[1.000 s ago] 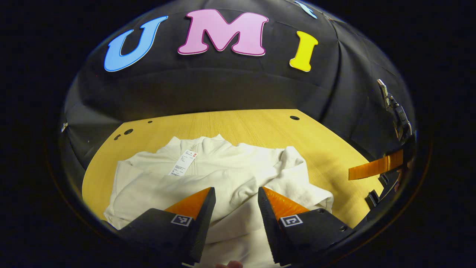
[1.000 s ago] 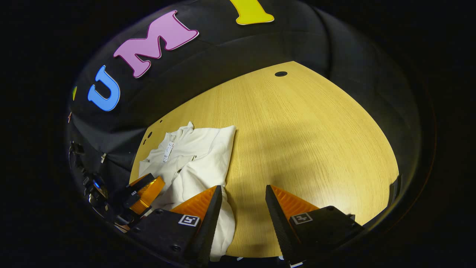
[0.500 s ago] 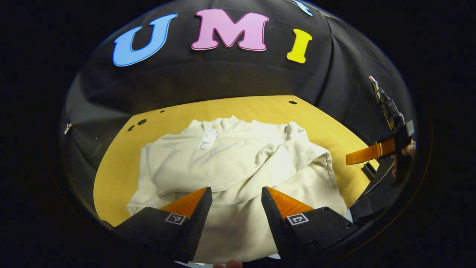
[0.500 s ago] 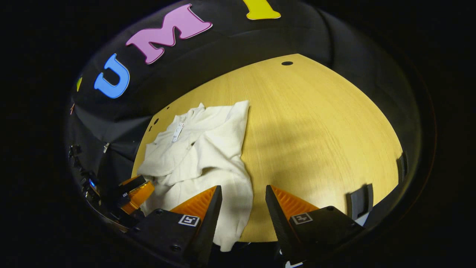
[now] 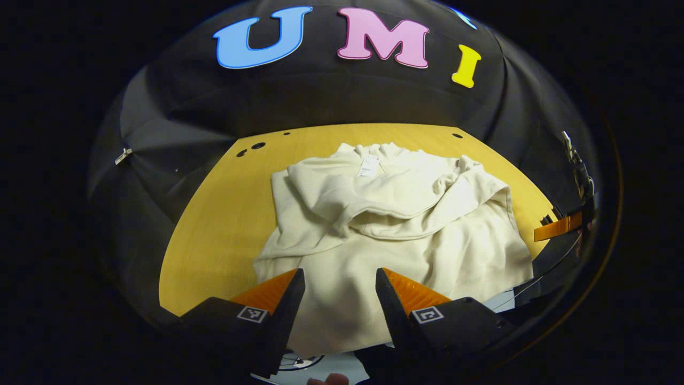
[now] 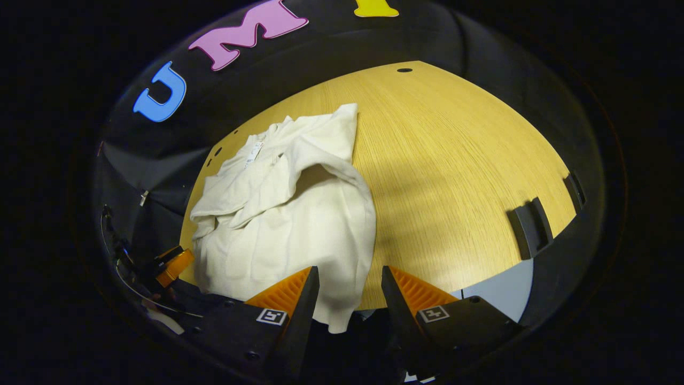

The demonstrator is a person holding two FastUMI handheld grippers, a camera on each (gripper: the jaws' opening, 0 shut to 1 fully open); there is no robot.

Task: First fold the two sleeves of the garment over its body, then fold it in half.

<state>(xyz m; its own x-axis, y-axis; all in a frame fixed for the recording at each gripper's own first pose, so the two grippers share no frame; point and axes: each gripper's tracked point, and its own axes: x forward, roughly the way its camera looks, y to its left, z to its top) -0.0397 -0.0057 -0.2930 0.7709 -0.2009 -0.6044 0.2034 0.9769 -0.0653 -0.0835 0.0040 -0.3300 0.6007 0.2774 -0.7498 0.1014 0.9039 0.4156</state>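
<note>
Both sleeves folded across garment; half-fold next.
Left gripper, right gripper spread, empty; hem wants grasping.

Wooden table with small dark holes near its far edge; black bracket at its near edge.

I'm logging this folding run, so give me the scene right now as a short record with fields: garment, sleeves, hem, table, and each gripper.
garment: cream sweater lying flat on the table, collar and tag at the far end
sleeves: both folded across the chest, crossing over the body
hem: near edge hangs over the table's front edge
table: light wood, bare to the garment's right
left gripper: open, holding nothing, above the hem
right gripper: open, holding nothing, at the garment's near right corner
fold in half: not yet done
</note>
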